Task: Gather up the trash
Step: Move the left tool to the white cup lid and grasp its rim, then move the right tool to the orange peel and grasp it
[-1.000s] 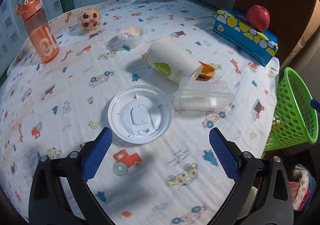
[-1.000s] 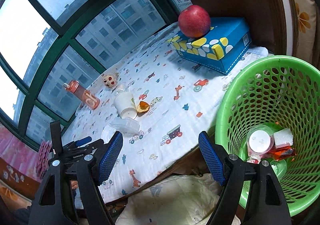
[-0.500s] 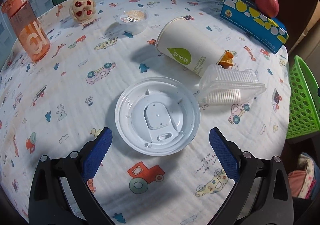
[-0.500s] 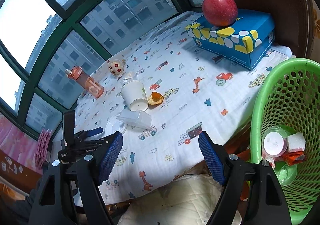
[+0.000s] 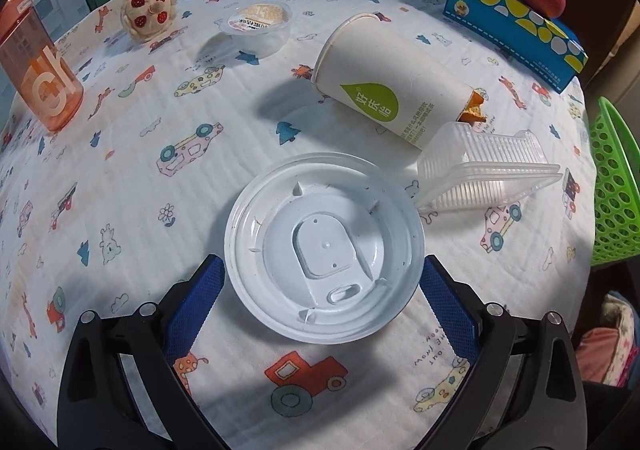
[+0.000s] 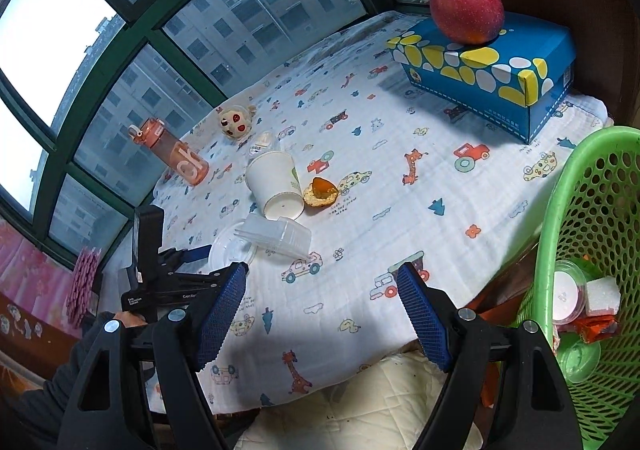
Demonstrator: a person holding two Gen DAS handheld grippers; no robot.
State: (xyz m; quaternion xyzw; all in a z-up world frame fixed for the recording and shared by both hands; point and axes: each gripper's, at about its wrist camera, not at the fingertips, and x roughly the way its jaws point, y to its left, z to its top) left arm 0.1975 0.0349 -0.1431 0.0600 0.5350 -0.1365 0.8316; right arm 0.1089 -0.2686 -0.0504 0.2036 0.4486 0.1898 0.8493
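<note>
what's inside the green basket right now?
In the green basket: a round clear cup with a white lid, a white block, and an orange wrapper beneath them. Anything lower is hidden by these items and the basket's near wall.

Soft window daylight, fisheye-warped edges

On the worktop we count one round white plastic lid, one white paper cup lying on its side, one clear ribbed plastic container, one orange fruit peel, and one small sealed clear plastic tub. We also count one orange drinking bottle, one round plush toy, one blue patterned cardboard box, one red apple, and one green plastic mesh basket.
</note>
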